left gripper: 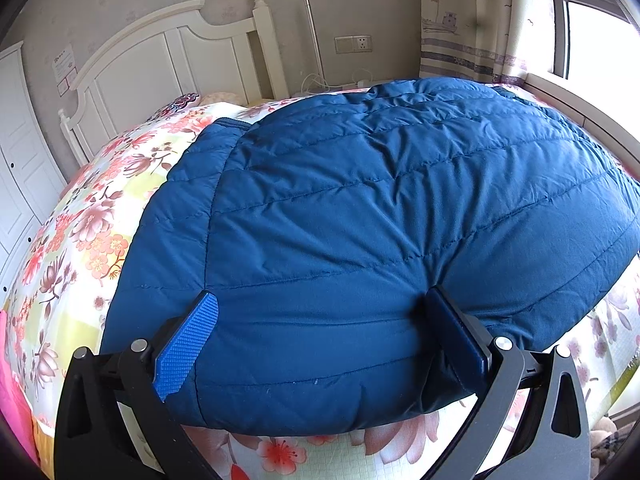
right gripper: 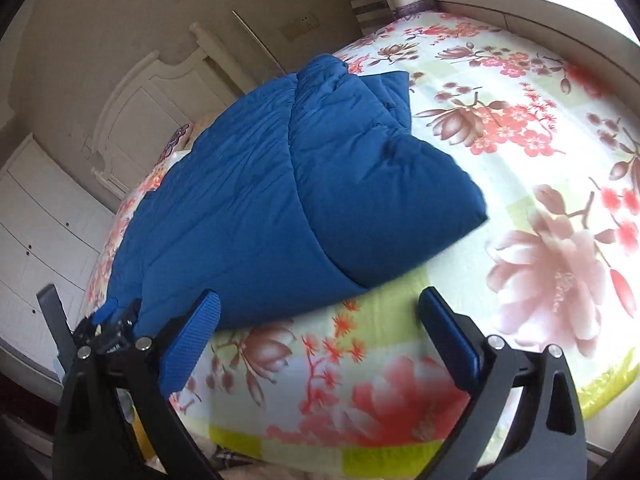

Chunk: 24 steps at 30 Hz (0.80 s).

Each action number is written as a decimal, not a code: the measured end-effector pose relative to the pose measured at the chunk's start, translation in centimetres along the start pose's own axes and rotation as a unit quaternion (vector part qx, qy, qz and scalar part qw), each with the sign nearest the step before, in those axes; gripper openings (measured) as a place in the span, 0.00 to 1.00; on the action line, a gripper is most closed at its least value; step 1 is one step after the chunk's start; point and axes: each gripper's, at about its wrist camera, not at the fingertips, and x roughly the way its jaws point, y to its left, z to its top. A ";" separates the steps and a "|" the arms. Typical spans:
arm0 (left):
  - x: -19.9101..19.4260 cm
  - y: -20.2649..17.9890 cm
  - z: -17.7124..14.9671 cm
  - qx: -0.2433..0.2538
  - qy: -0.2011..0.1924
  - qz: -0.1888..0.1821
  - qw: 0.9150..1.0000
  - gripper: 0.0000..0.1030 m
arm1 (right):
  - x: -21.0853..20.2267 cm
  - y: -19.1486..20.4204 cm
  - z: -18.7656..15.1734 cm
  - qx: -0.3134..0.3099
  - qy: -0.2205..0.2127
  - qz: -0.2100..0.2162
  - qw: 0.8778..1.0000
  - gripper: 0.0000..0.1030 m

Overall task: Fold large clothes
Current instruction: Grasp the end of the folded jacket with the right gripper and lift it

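A blue quilted puffer jacket (left gripper: 360,200) lies folded into a thick bundle on the floral bedsheet (left gripper: 80,220). My left gripper (left gripper: 322,298) is open, its blue-padded fingers spread wide, with the jacket's near edge bulging between them. In the right wrist view the jacket (right gripper: 260,200) lies to the upper left on the sheet (right gripper: 540,160), a folded flap on top. My right gripper (right gripper: 320,298) is open just off the jacket's near edge, over bare sheet, holding nothing. The other gripper (right gripper: 108,320) shows at the jacket's left corner.
A white headboard (left gripper: 160,60) and a white wardrobe (left gripper: 16,140) stand beyond the bed. A curtain (left gripper: 480,20) and a window sill (left gripper: 580,96) border the right side. Something pink (left gripper: 12,392) lies at the bed's left edge. Open sheet stretches right of the jacket.
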 end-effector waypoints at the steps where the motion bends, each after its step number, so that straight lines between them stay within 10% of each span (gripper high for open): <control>1: 0.0 0.0 0.0 0.001 0.001 0.000 1.000 0.96 | 0.9 0.6 0.6 0.009 -0.003 -0.002 1.000 0.97; 8: 0.1 -0.1 0.0 0.008 0.003 -0.009 1.000 0.96 | 6.1 2.7 4.5 0.078 -0.076 -0.029 0.994 0.96; 12: 0.0 -0.1 0.6 0.011 0.008 -0.013 1.000 0.96 | 6.4 1.4 5.3 0.101 -0.100 0.060 0.988 0.44; 24: -0.1 -1.7 10.1 -0.003 -0.007 -0.032 0.999 0.96 | -1.6 0.2 3.0 0.024 -0.170 0.088 0.981 0.35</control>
